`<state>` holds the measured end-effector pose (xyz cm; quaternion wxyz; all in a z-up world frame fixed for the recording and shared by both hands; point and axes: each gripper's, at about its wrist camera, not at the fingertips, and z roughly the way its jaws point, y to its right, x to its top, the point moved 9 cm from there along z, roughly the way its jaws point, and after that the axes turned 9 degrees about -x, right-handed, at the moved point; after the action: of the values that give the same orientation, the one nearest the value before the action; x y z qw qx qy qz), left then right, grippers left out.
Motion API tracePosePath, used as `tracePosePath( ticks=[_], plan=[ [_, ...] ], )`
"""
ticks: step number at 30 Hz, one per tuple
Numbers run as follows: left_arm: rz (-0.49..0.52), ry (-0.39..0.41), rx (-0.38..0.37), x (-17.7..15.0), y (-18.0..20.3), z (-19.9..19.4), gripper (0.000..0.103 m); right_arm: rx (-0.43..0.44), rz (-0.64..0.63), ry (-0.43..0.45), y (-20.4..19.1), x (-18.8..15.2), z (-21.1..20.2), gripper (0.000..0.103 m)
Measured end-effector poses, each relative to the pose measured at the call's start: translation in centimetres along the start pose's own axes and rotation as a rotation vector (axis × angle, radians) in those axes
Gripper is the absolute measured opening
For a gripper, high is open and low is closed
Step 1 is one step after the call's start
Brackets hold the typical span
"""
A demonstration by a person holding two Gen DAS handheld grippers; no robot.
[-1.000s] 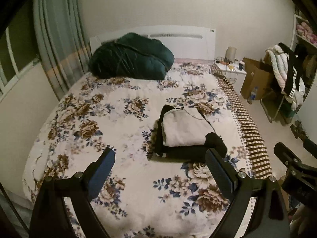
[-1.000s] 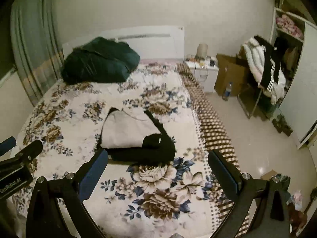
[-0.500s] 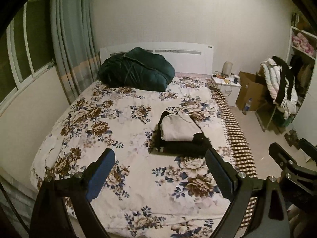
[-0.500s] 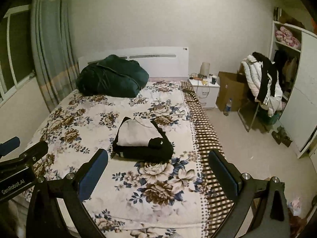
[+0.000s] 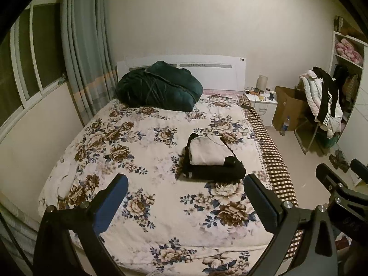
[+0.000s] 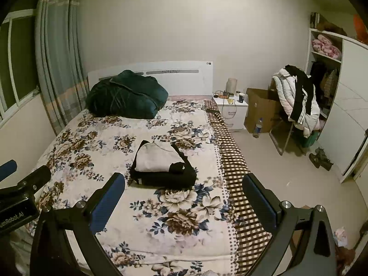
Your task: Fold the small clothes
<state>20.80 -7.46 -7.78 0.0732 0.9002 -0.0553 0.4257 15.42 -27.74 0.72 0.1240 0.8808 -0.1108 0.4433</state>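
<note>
Wardrobe door (image 6: 352,124) only from right wrist

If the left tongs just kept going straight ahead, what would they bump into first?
Probably the flowery bedspread. The left tongs are open and empty, pointing down at the bed just in front of the folded black and white clothes. Depth is hard to judge; they might reach the clothes instead.

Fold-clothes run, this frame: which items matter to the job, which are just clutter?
Job:
folded clothes on the bed
left gripper, open
right gripper, open

Clutter:
green quilt
nightstand
cardboard box
water bottle
coats on chair
curtain
</note>
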Motion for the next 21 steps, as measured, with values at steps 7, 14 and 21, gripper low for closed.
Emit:
tracePosePath(
  ticks=[7,14,21],
  plan=[
    [-0.002,0.001,-0.004,-0.02,-0.05,-0.16,0.103,0.000,0.007,-0.001,-0.21,0.25,0.59,0.103],
    [0.002,0.013,-0.011,0.30,-0.08,-0.75,0.103,-0.001,0.007,0.007,-0.23,0.37,0.40,0.103],
    [0.004,0.012,-0.012,0.37,-0.13,-0.94,0.103,0.003,0.008,0.003,-0.22,0.35,-0.07,0.103]
  ],
)
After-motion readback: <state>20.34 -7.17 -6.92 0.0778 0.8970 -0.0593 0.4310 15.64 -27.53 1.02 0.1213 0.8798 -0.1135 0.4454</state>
